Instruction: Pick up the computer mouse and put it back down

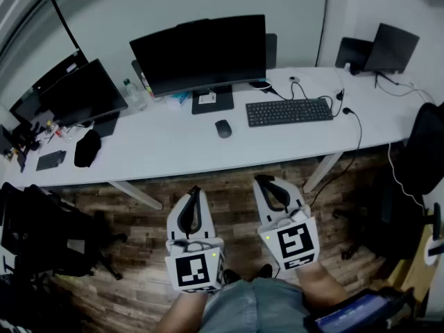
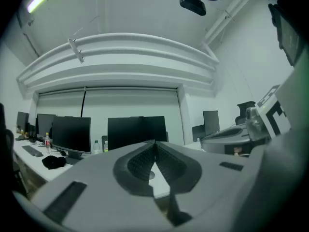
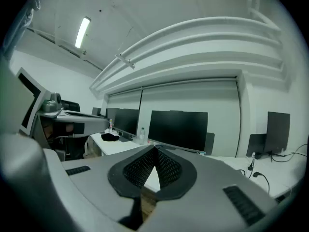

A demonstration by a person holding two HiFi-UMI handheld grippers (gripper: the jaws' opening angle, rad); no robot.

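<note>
Dark oval computer mouse (image 1: 223,128) sits on white desk (image 1: 173,155), left of black keyboard (image 1: 289,111), well apart from grippers. Left gripper (image 1: 195,190), right gripper (image 1: 263,180): jaws together, empty. Reach forward, part jaws early, straddle mouse flanks, squeeze gently.

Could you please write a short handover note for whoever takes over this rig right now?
Left gripper: shut, empty, level, over the floor short of the desk.
Right gripper: shut, empty, level, beside the left.
Mouse: on the desk, just left of the keyboard, far from both grippers.
Done: no pick shows.
Left: reach in, open a gripper, lift the mouse, set it back down.
</note>
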